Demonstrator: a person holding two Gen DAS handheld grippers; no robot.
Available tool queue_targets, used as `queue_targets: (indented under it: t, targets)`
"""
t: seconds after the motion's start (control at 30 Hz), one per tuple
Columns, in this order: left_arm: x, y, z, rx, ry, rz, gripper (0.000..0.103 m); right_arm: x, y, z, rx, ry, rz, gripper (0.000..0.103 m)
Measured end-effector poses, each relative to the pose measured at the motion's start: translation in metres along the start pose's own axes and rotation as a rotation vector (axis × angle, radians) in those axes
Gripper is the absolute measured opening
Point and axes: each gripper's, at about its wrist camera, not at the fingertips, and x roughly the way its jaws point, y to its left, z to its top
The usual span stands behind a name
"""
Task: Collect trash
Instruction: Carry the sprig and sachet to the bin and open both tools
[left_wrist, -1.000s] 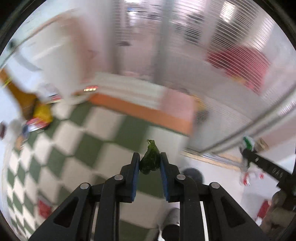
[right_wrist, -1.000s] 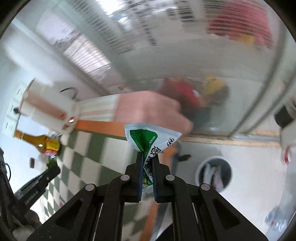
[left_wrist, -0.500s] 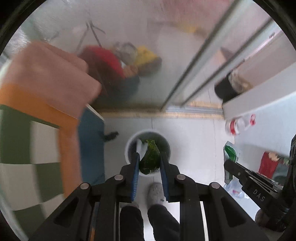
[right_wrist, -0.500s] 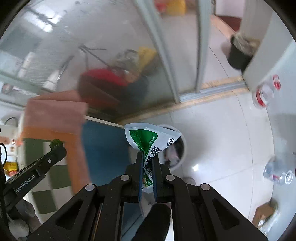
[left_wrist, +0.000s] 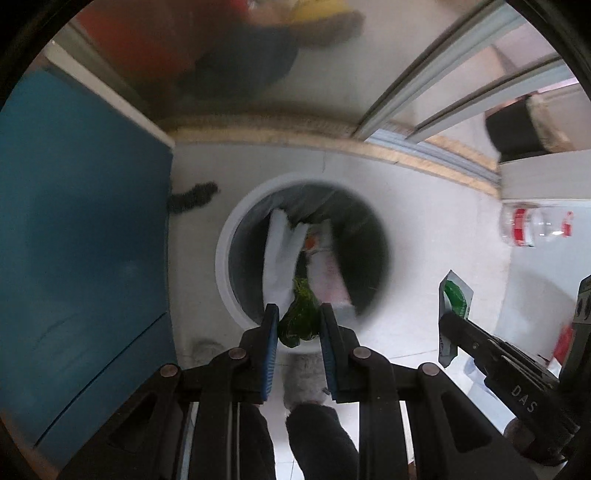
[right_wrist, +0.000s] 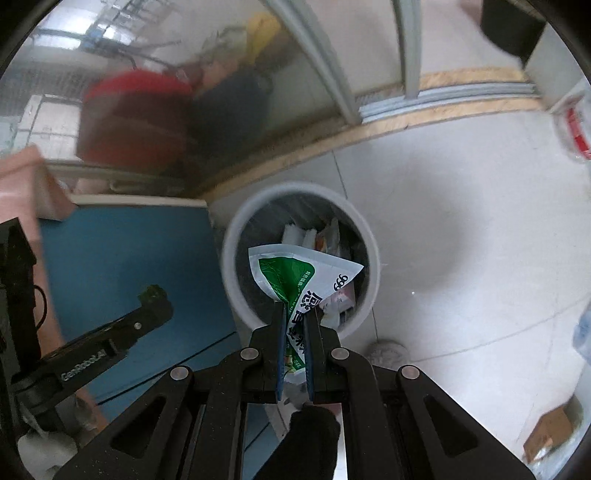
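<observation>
My left gripper (left_wrist: 297, 317) is shut on a crumpled green wrapper (left_wrist: 300, 320) and holds it above the near rim of a round white trash bin (left_wrist: 226, 254) on the floor. My right gripper (right_wrist: 297, 317) is shut on a green and white sachet (right_wrist: 295, 273), also above the bin (right_wrist: 231, 266). The bin holds white papers and packets (left_wrist: 284, 251). The right gripper with its sachet (left_wrist: 455, 299) shows at the right of the left wrist view. The left gripper (right_wrist: 153, 295) shows at the left of the right wrist view.
A blue cabinet side (left_wrist: 81, 229) stands close to the bin's left. A sliding door track (left_wrist: 424, 147) and frosted glass run behind it. A plastic bottle (left_wrist: 532, 227) lies on the white floor at right. The person's grey slipper (left_wrist: 304, 380) is below the bin.
Both grippers have swung away from the checkered table and down over the trash bin, which now looks much larger. Both keep hold of their pieces of trash.
</observation>
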Motion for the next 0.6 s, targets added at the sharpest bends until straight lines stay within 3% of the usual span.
queue_targets:
  t: [0.2, 0.3, 0.33, 0.37, 0.4, 0.43, 0.47, 0.5, 0.53, 0.57, 0.6]
  targets:
    - [0.062, 0.012, 0.007, -0.014, 0.05, 0.019, 0.019, 0.087, -0.02, 0.009, -0.023, 0.072, -0.015, 0.01]
    - [0.078, 0.013, 0.008, -0.004, 0.063, 0.012, 0.021, 0.11, -0.025, 0.004, -0.036, 0.106, -0.04, 0.019]
    - [0.078, 0.012, 0.008, -0.001, 0.063, 0.009, 0.022, 0.113, -0.028, 0.003, -0.037, 0.11, -0.046, 0.028]
    - [0.08, 0.011, 0.008, 0.002, 0.063, 0.01, 0.022, 0.114, -0.03, 0.002, -0.038, 0.141, -0.077, 0.043]
    - [0.08, 0.011, 0.008, 0.004, 0.062, 0.011, 0.024, 0.113, -0.031, 0.001, -0.039, 0.14, -0.077, 0.048]
    - [0.08, 0.011, 0.008, 0.006, 0.057, 0.017, 0.034, 0.111, -0.031, 0.0, -0.042, 0.136, -0.079, 0.051]
    - [0.076, 0.01, 0.008, 0.008, 0.044, 0.031, 0.054, 0.107, -0.03, 0.0, -0.048, 0.13, -0.089, 0.055]
    - [0.073, 0.011, 0.008, 0.009, 0.031, 0.038, 0.064, 0.102, -0.029, 0.0, -0.056, 0.126, -0.097, 0.059]
    - [0.064, 0.011, 0.008, 0.008, 0.014, 0.053, 0.081, 0.097, -0.027, -0.001, -0.062, 0.121, -0.104, 0.069]
    - [0.059, 0.012, 0.008, 0.008, 0.007, 0.062, 0.092, 0.089, -0.025, -0.002, -0.071, 0.108, -0.116, 0.078]
    - [0.051, 0.013, 0.008, 0.006, -0.002, 0.071, 0.094, 0.081, -0.021, -0.002, -0.086, 0.094, -0.133, 0.083]
